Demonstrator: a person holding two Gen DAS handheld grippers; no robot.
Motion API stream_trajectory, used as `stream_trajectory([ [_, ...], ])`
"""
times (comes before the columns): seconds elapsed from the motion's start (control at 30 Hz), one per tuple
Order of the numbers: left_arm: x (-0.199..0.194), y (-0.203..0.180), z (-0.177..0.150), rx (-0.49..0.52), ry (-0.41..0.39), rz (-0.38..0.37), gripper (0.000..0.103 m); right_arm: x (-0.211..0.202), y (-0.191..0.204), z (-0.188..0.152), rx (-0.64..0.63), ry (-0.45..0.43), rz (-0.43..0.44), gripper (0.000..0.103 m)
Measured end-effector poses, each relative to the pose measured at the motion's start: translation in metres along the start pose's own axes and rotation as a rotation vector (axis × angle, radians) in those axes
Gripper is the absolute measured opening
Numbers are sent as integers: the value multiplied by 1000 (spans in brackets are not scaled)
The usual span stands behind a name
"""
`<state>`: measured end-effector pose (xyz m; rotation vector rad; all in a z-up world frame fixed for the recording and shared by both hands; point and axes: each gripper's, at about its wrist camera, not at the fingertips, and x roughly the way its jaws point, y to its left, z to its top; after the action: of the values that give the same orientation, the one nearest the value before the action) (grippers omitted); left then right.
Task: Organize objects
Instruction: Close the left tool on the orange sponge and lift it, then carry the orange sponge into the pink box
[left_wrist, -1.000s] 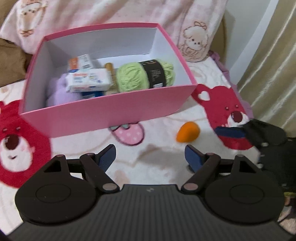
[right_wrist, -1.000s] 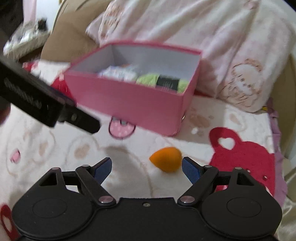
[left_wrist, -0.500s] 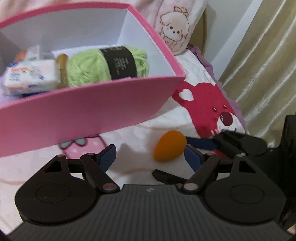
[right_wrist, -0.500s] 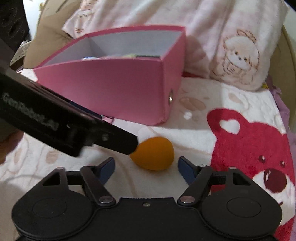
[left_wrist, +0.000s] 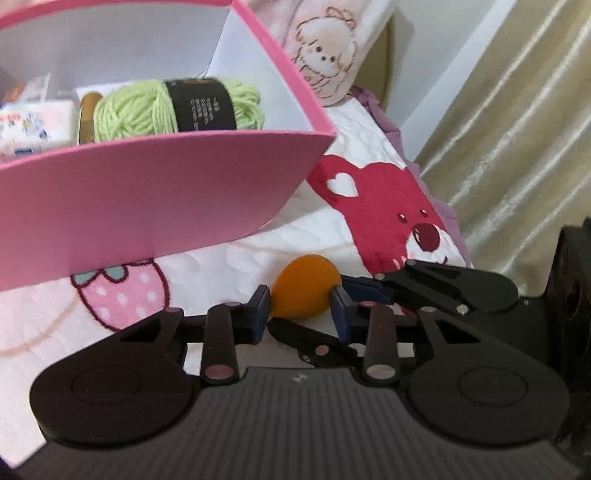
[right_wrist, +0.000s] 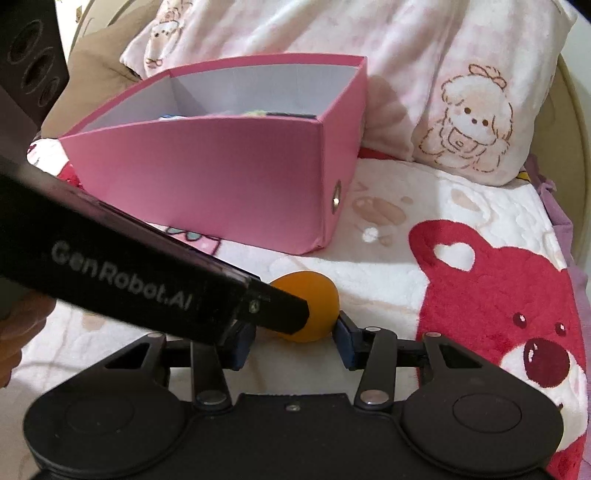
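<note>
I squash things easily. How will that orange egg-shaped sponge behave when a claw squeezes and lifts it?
The orange sponge looks matte and rounded, so it probably compresses rather than cracks. Its egg shape suggests it may roll on the soft blanket if nudged. It likely weighs little, though both claws crowd it.

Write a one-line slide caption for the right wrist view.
Both claws close around the orange egg-shaped sponge on the bear blanket, in front of the pink box.
</note>
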<state>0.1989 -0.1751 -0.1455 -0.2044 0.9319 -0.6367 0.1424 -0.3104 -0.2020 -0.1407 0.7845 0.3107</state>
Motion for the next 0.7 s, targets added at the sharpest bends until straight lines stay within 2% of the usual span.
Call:
stream_trajectory([
  [0.17,-29,1,-6,5,-24,-7,34,-18,17,5,-67,-22,13,51],
  [0.3,-57,-4,-7,86,-12,5,34,-37,30,14,-60,-27,41,50],
  [0.5,-107,-11,-6,154,19,22,33,-69,64,25,-79,-54,56,51],
  [0.7,-153,-20,-2,124,74,81,33,-101,98,39,-145,-61,80,51],
])
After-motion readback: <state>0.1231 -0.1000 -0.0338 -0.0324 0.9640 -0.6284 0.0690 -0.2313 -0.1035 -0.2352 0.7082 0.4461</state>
